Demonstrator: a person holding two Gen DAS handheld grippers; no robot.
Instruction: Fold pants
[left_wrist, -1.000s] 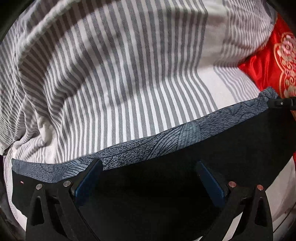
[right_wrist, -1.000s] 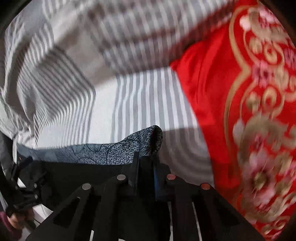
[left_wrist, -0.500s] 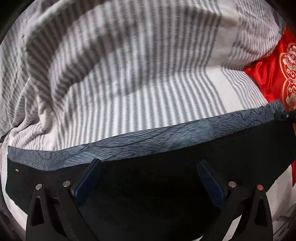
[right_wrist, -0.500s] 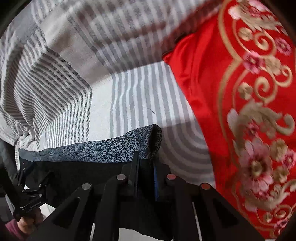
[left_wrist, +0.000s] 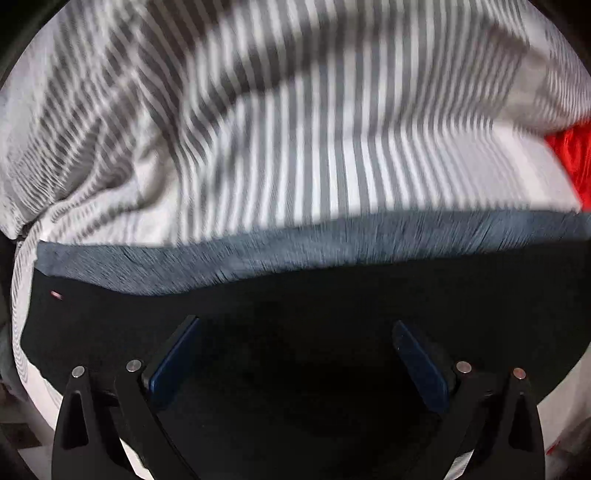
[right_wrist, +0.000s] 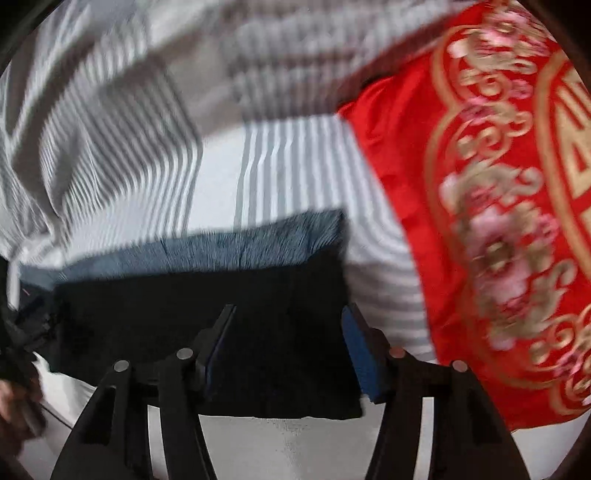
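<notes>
My right gripper (right_wrist: 291, 347) jaws just opened, apart now, pants (right_wrist: 207, 314) corner released, cloth lying between them unpinched. My left gripper (left_wrist: 295, 362) jaws apart over pants. Pants folded on striped bed (left_wrist: 295, 147), near red pillow (right_wrist: 461, 221). Fold laid; smoothing next, likely.

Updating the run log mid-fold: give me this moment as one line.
black pants with blue patterned band: flat on striped grey-white sheet | left gripper: open above pants | right gripper: jaws just opened, pants corner released
</notes>
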